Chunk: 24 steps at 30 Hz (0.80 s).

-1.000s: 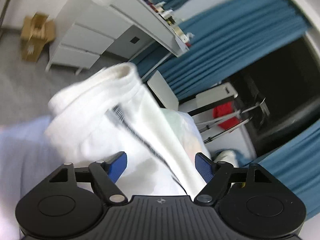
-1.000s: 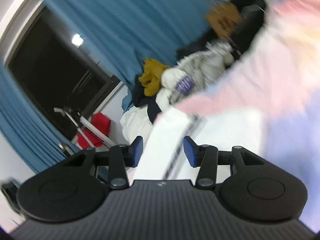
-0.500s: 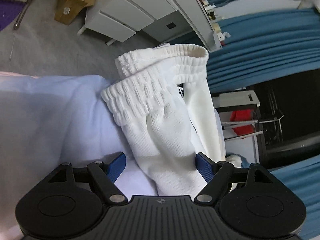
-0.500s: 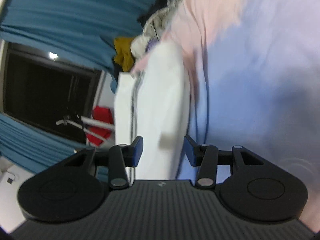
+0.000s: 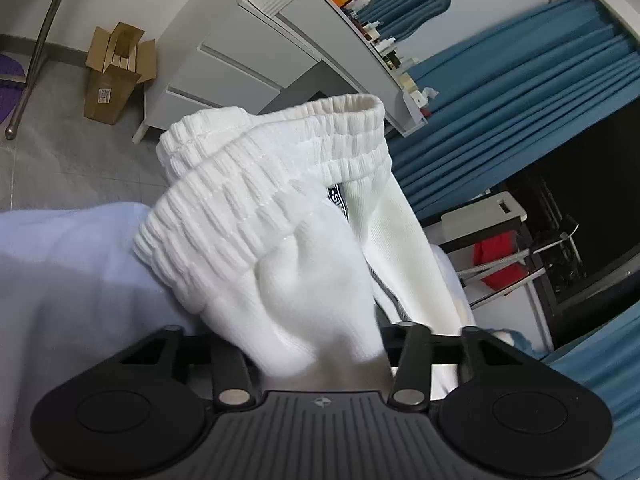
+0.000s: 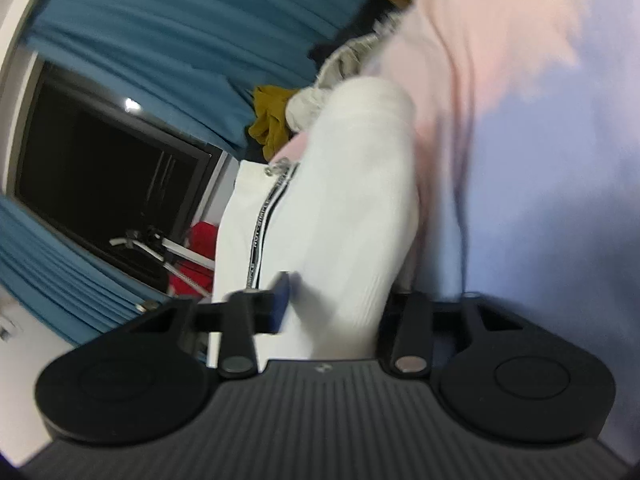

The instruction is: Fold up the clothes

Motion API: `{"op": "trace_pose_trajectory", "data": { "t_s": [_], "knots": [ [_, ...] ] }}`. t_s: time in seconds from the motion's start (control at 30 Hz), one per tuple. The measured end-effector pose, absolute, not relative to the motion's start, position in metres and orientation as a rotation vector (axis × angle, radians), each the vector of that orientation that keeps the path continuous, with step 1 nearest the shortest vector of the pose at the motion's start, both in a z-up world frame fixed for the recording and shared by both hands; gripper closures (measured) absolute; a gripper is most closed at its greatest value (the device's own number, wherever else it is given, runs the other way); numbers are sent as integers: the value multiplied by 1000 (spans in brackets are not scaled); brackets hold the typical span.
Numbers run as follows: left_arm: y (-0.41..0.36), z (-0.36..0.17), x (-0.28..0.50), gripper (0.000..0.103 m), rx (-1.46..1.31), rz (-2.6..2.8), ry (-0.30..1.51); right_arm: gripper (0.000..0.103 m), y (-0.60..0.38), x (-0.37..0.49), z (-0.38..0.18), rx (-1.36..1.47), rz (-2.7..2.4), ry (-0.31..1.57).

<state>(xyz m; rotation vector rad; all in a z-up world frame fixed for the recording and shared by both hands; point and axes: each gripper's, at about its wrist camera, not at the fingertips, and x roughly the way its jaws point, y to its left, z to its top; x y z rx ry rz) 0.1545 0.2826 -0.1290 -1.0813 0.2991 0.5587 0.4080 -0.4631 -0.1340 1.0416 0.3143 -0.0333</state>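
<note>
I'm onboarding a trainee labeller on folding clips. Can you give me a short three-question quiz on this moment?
1. True or false: the left gripper is closed on the white garment.
2. What does the white garment rest on? A) the grey floor B) the lilac bedding C) the white drawer unit
3. Fill in: the black-and-white striped trim shows in the right wrist view, where the right gripper is ____ on the fabric.

Key
1. True; both grippers' jaws have just been closing, with the fabric between them.
2. B
3. shut
</note>
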Motion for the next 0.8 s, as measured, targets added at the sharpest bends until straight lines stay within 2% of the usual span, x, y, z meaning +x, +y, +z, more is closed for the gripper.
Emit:
{"op": "trace_pose_trajectory", "data": {
  "t_s": [0.03, 0.17, 0.33, 0.5, 0.67, 0.8],
  "knots": [
    [283, -127, 154, 77, -1085, 559, 292, 91, -462, 407, -130, 1024, -37, 301],
    [273, -105, 151, 88, -1050, 584, 259, 94, -466, 390, -109, 1020, -31, 275],
    [265, -68, 130, 89, -958, 545, 215, 95, -479, 344, -79, 1029, -19, 245],
    [266, -29, 105, 90, -964, 488, 240, 95, -489, 297, -76, 1150, -91, 251],
    [269, 5, 65, 90, -905, 451, 320, 95, -494, 244, -82, 1263, -152, 262],
    [274, -1, 36, 89, -917, 446, 416, 95, -505, 216, -91, 1296, -196, 316]
  ]
}}
